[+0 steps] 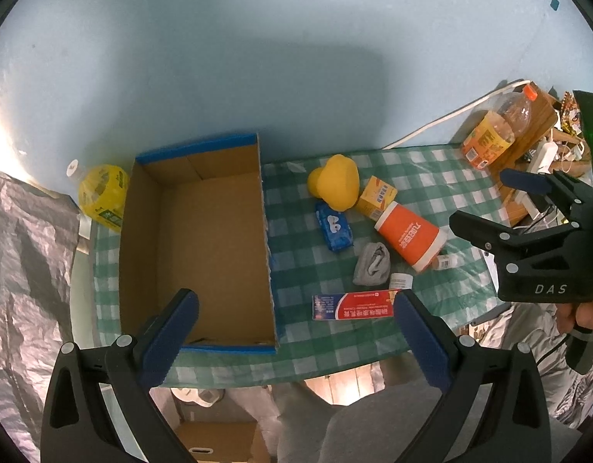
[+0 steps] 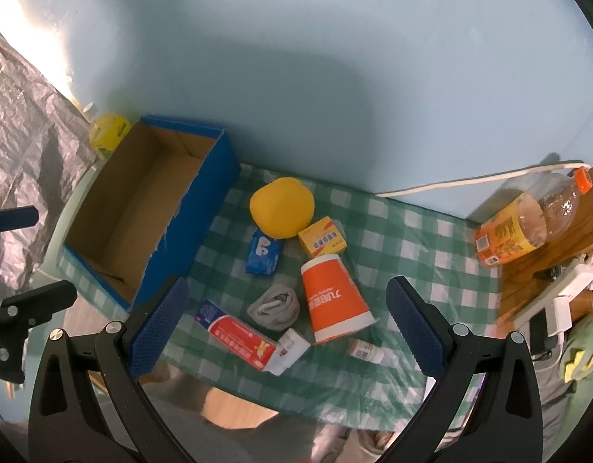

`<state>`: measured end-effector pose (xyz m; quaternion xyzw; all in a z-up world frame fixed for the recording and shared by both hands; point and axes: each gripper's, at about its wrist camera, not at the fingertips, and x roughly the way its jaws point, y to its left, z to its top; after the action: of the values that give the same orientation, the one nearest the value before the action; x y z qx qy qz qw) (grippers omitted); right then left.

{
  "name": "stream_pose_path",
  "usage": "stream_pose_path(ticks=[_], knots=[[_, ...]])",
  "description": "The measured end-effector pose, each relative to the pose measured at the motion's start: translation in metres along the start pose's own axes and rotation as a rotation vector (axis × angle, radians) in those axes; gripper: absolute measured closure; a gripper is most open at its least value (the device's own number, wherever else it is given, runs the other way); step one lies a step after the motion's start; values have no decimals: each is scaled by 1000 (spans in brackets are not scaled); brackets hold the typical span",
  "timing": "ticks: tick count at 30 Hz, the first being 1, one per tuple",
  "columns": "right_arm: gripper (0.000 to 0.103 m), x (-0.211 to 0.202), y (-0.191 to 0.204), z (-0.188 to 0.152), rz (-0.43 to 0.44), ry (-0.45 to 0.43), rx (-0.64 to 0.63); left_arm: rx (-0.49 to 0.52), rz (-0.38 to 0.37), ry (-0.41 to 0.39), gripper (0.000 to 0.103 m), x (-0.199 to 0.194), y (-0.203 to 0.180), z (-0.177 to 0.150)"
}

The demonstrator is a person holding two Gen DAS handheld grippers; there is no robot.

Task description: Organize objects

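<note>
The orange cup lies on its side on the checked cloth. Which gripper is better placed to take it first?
Right, probably. The right gripper is open and looks almost straight at the orange cup, which lies between its fingers in that view. The left gripper is also open but hovers nearer the cardboard box.

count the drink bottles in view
2: a yellow-labelled bottle behind the cardboard box's far left corner, and an orange-capped bottle on the wooden surface at right. Others may be hidden.
</note>
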<state>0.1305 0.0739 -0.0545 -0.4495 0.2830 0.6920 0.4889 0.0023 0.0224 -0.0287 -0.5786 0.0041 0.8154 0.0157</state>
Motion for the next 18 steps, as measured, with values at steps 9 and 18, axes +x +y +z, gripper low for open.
stream_pose_path(ticks=[9, 18], knots=[[1, 0, -7, -2, -45, 9, 55, 15, -1, 15, 1, 6, -3, -3], [1, 3, -22, -7, -80, 28, 108, 105, -19, 35, 1, 22, -19, -11]])
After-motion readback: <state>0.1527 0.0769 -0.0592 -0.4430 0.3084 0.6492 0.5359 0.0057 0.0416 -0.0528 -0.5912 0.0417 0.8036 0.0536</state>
